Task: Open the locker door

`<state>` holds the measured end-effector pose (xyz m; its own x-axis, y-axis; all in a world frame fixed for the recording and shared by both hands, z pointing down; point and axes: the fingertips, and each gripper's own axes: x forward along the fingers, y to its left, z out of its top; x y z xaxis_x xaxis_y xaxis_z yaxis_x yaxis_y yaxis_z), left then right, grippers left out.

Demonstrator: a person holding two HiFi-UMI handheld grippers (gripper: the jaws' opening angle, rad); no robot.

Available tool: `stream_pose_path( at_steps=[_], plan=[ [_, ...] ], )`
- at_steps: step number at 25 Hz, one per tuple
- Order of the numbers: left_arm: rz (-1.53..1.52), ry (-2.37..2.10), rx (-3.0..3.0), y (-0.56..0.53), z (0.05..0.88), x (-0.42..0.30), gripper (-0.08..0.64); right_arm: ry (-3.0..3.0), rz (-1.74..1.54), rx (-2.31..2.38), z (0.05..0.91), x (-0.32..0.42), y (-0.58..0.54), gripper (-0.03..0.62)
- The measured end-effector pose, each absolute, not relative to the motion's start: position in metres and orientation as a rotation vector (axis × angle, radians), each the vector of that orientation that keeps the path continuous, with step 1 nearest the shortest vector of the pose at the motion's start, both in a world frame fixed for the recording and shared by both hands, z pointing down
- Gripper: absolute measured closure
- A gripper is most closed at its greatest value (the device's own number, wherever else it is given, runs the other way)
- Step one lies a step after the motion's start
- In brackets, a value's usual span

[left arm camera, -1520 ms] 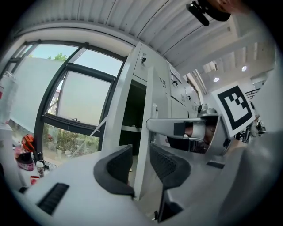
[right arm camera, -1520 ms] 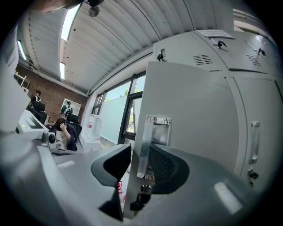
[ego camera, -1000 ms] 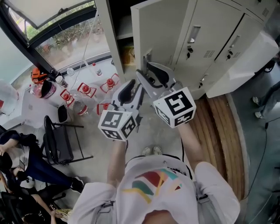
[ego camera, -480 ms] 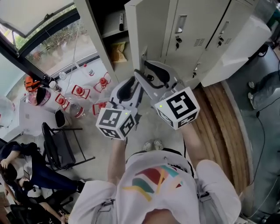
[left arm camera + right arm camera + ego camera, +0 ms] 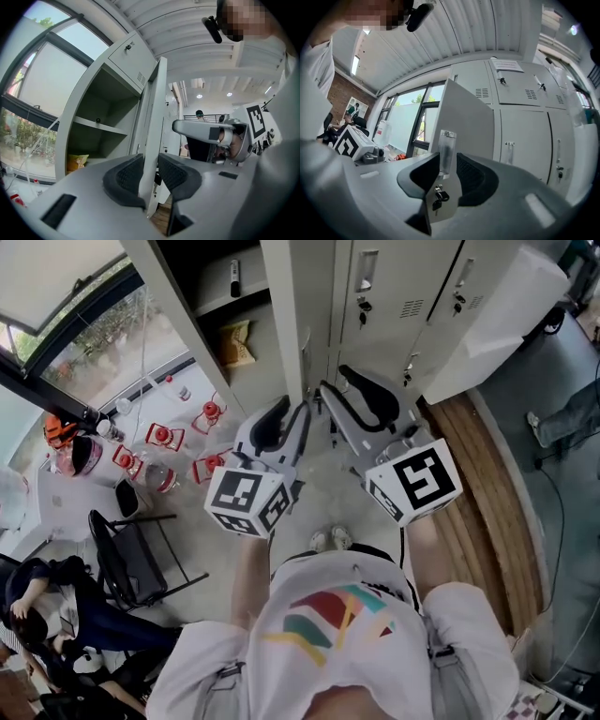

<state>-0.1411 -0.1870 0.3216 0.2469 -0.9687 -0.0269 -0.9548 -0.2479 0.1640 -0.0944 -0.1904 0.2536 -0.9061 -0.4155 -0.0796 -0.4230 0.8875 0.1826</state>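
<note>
We clamp the locker door (image 5: 154, 108) in our left gripper (image 5: 150, 176); our right gripper (image 5: 447, 172), just closing slightly, stands unclenched astride its handle (image 5: 446, 150)

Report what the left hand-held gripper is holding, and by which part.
The left hand-held gripper holds the open locker door, clamped on its free vertical edge, low down, with one pad on each face.

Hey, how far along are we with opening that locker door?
Mostly done: the door already stands swung well out from the locker. In hand: the left gripper is clamped on the door's free edge; the right gripper is open, its jaws having just closed a little, the handle lined up between them but not gripped. Still to do: maybe swing it wider, then let go.
</note>
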Motion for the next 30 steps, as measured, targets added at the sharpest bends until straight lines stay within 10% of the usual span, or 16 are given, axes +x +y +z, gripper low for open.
stream_pose_path(
  at_steps=[30],
  plan=[
    [-0.096,-1.490,2.642,-0.237,0.324,-0.016,0.474,2.891,0.121,-1.231,0.294,0.040,-0.235,0.575]
  ],
)
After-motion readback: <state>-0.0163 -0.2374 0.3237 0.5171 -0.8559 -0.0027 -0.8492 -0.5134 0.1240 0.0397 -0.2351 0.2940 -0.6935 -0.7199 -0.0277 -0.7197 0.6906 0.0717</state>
